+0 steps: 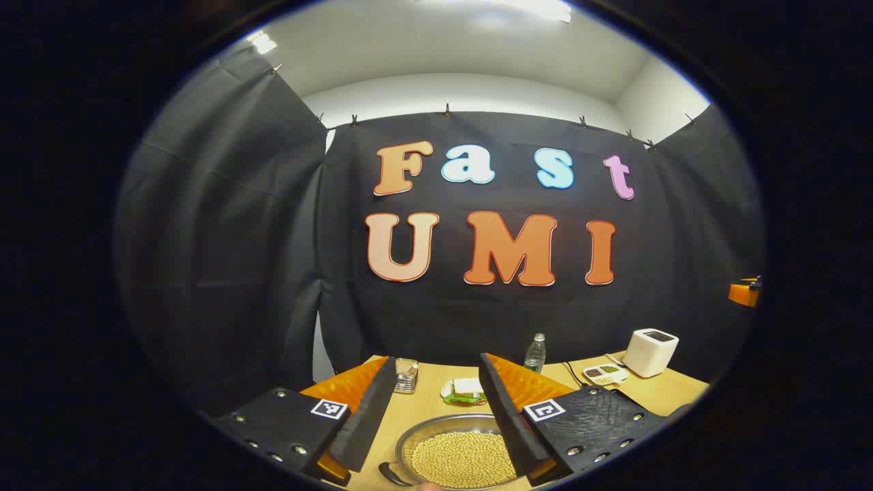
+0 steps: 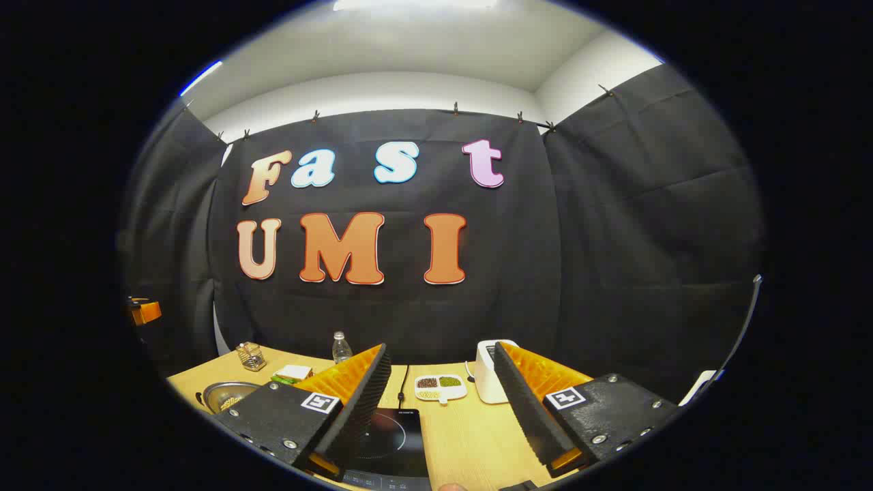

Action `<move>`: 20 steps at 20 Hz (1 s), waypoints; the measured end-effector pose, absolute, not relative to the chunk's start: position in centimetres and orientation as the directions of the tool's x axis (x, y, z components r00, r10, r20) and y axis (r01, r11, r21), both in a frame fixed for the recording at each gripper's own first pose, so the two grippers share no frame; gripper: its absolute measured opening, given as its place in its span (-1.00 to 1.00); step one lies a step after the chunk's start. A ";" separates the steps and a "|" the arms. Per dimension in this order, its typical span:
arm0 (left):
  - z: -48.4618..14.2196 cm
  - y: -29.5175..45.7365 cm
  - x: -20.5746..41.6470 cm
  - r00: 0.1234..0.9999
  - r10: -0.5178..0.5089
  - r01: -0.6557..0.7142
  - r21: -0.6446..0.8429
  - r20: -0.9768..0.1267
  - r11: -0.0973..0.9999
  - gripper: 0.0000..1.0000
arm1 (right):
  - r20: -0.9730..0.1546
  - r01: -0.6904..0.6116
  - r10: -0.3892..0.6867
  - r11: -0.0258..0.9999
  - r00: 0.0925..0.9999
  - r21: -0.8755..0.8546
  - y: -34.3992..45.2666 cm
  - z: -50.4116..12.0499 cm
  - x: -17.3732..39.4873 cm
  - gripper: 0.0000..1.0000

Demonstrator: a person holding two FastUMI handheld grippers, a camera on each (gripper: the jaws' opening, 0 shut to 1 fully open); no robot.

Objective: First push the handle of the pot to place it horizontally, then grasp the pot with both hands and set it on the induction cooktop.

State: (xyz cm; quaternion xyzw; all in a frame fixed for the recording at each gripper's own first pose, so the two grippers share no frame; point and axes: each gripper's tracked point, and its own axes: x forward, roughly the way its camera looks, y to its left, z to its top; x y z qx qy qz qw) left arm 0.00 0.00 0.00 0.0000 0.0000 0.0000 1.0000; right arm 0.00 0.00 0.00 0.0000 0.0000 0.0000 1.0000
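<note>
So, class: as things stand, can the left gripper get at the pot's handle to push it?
Probably yes. In the left gripper view the left gripper is open above the pot of beans, and the dark handle sticks out at the pot's lower left on bare table, nothing blocking it.

The counter [image 1: 423, 409] is pale, light-brown wood. On it in the left gripper view, the pot [image 1: 436, 436] is grey metal, filled with yellow-tan beans [image 1: 464, 458], and has a black handle [image 1: 394, 474]. Toward the counter's far edge sits a sandwich [image 1: 466, 390], white over green, a clear bottle [image 1: 535, 353] with a white cap, a white toaster [image 1: 650, 352] with a dark top, and a white 3-part dish [image 1: 604, 373] holding brown and green grains. In the right gripper view the induction cooktop [image 2: 395, 443] is glossy black with a faint pale ring.
</note>
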 end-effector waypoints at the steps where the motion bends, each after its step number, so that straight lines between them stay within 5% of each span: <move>1: 0.1 0.1 0.0 1.000 0.002 -0.002 -0.002 0.004 1.000 0.57 | -0.002 0.002 -0.002 1.000 1.000 -0.007 0.1 -0.1 0.2 0.89; 20: -0.1 0.3 0.6 1.000 0.019 -0.019 -0.006 -0.004 1.000 0.57 | -0.020 -0.032 0.032 0.999 0.999 -0.012 1.5 -0.4 1.0 0.89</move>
